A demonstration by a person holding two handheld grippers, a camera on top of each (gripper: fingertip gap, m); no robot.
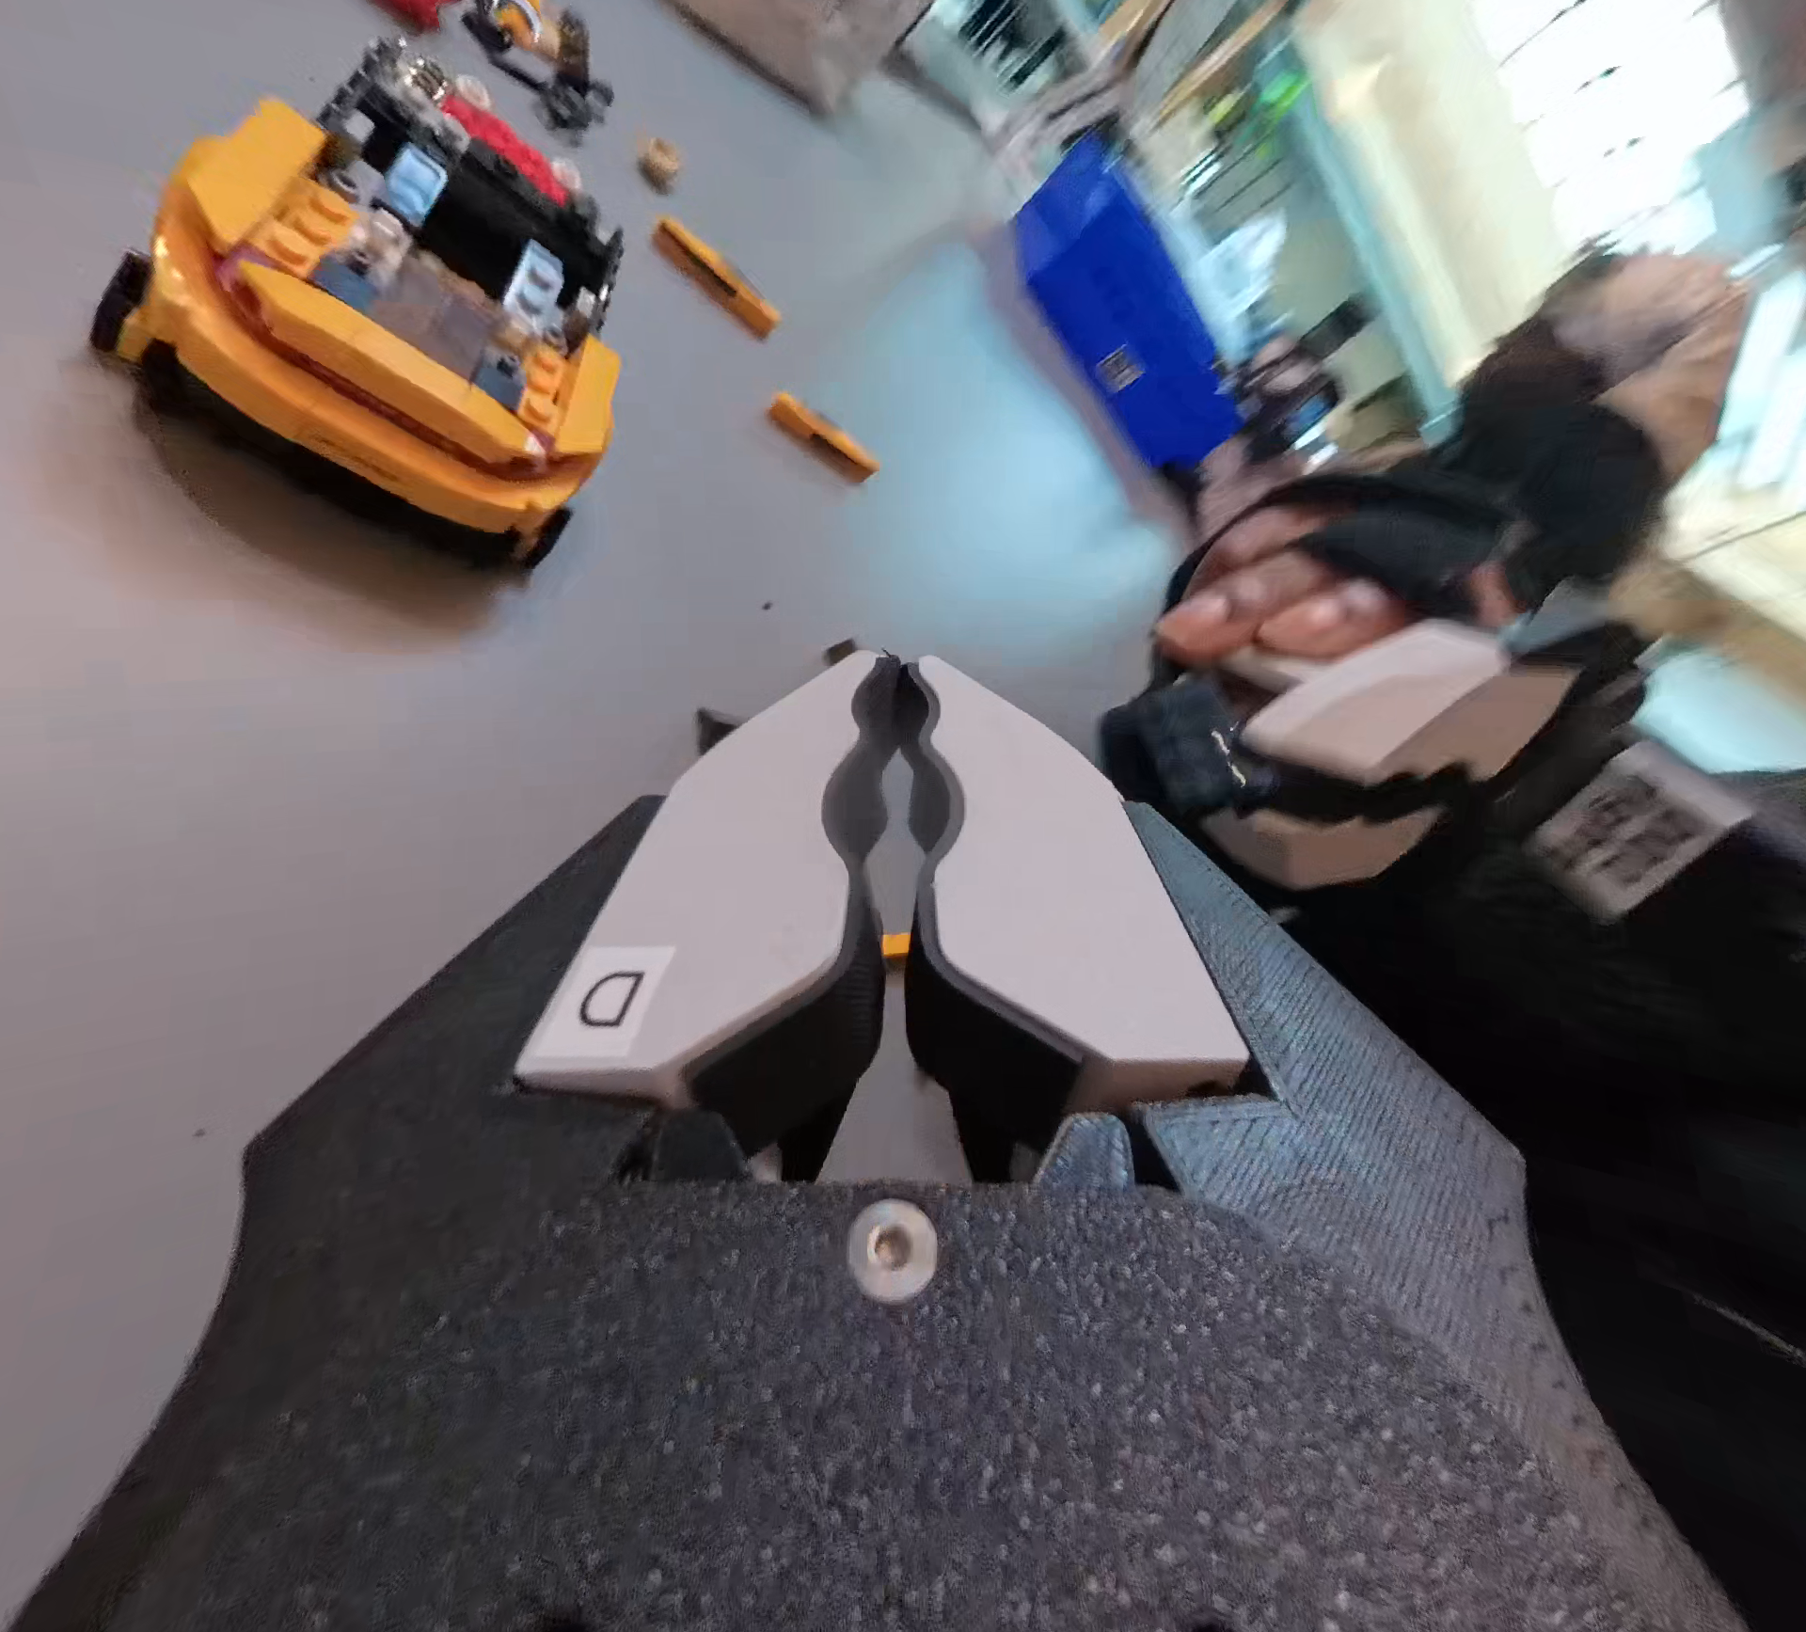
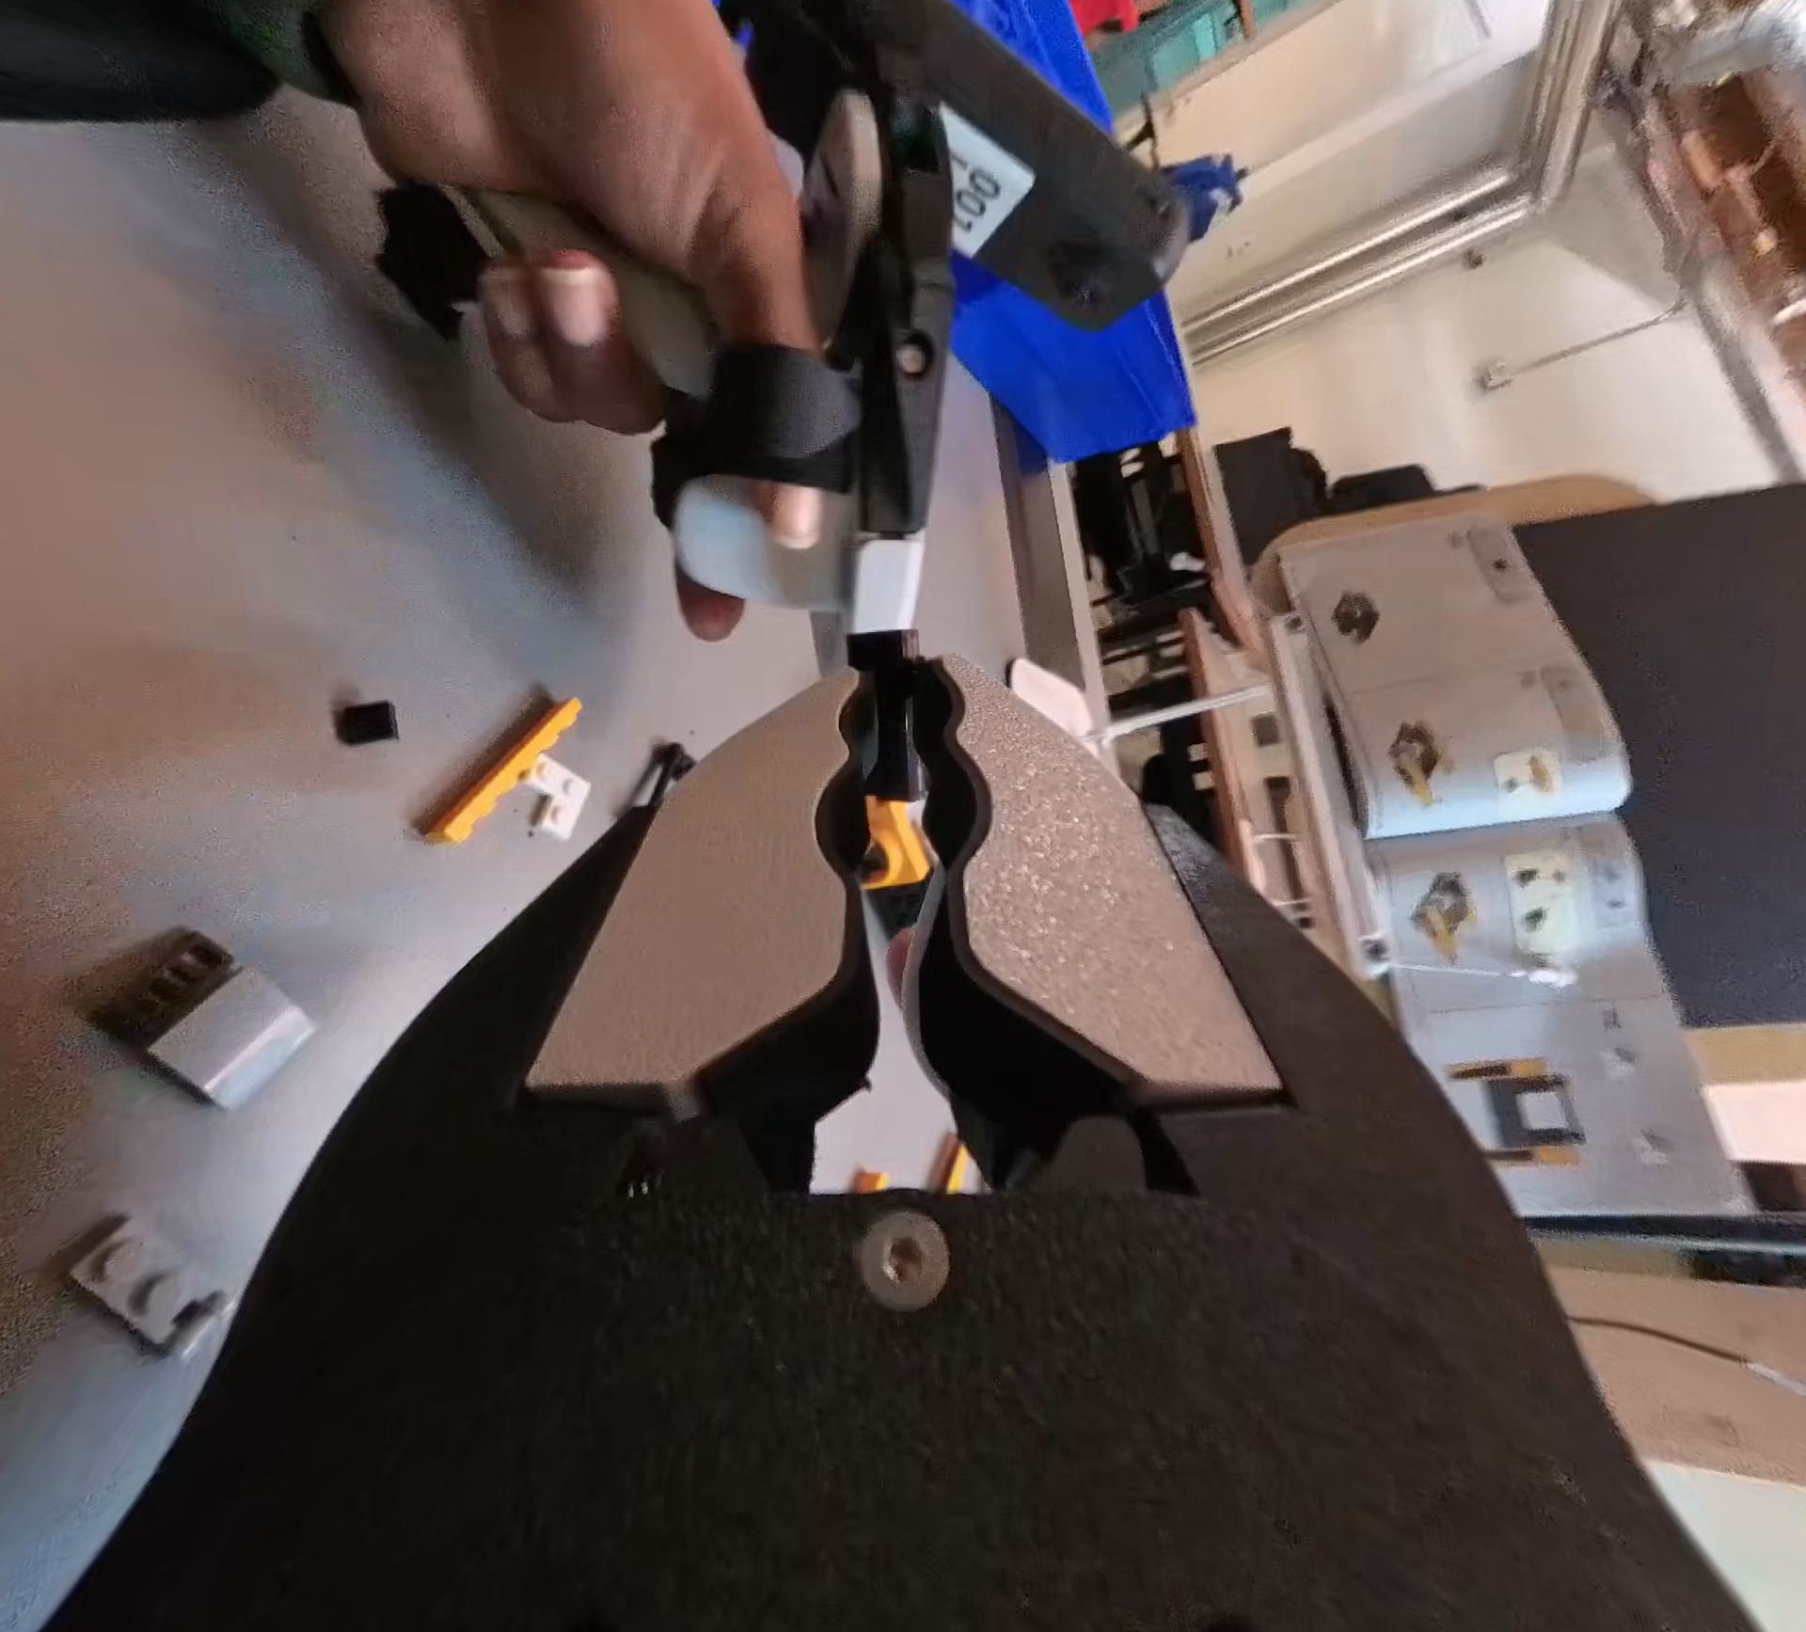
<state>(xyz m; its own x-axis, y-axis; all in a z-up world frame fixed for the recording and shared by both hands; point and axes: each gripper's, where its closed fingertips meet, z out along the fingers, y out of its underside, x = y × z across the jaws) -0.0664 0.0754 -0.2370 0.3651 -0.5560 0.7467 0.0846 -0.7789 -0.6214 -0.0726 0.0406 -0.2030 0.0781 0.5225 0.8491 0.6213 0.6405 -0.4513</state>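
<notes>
Right wrist view: my right tongs [image 2: 894, 706] are clamped on a small brick assembly [image 2: 891, 789], black at the tip end and yellow farther back between the fingers; both pads press its sides. Its black end pokes out past my fingertips, and the pale finger of my left tongs [image 2: 884, 583] meets it from above, the black stud sitting right at that finger's tip. My left hand [image 2: 586, 168] grips the handle above the grey table [image 2: 244, 510]. On the table to the left lie a yellow strip [image 2: 503, 769] with a white plate [image 2: 559, 793] touching it, and a small black brick [image 2: 365, 720] apart from both. Left wrist view: my left tongs [image 1: 894, 671] stand together at the tips; what sits between them I cannot tell. A yellow brick car [image 1: 381, 315] stands well off to the upper left.
</notes>
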